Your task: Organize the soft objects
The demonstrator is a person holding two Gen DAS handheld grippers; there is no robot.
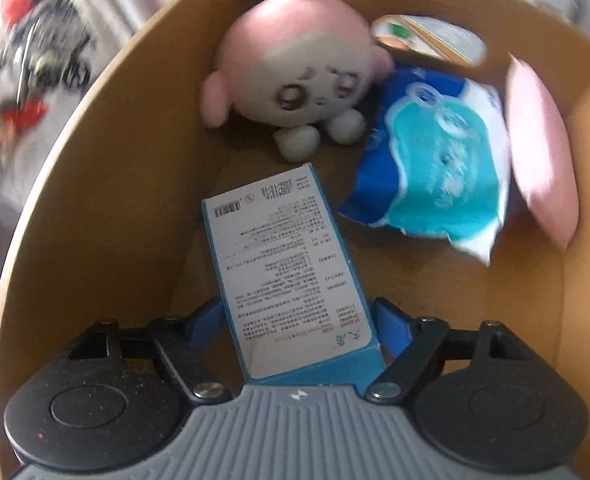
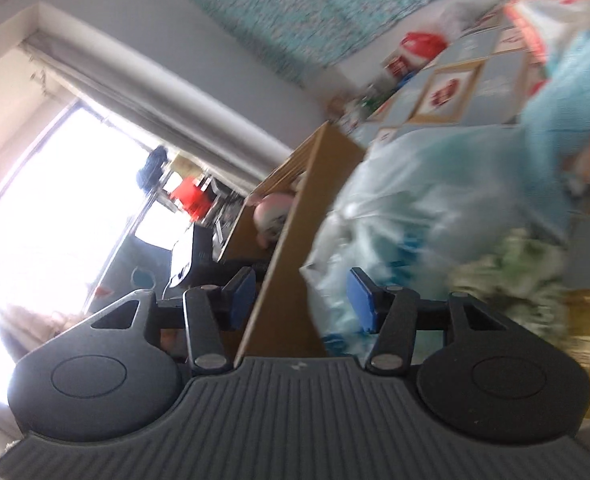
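My left tool is down inside the cardboard box, its blue pads pressed against both sides of a slim blue-and-white carton with printed text and a barcode on its white face. The carton sticks out forward, tilted a little left, its far end above the box floor.

Inside the box, at the far end, a pink-and-white plush toy sits with its face toward me, leaning near the left wall, small white feet on the floor. Just to its right lies a blue-and-teal plastic pack, crinkled, slanting toward the right side. A pink cushion-like thing stands against the right wall, touching the pack's edge. Behind the plush and the pack, a white packet with a green mark peeks out at the back wall; I can't read what it is.

My right tool is outside, fingers spread, straddling the edge of the box's brown wall; the pads look clear of the cardboard, though blur makes contact hard to judge. The plush's head shows inside the box beyond that wall. On the right of the wall a pale, translucent plastic bag bulges close to my right finger, badly blurred. A bright window fills the left.
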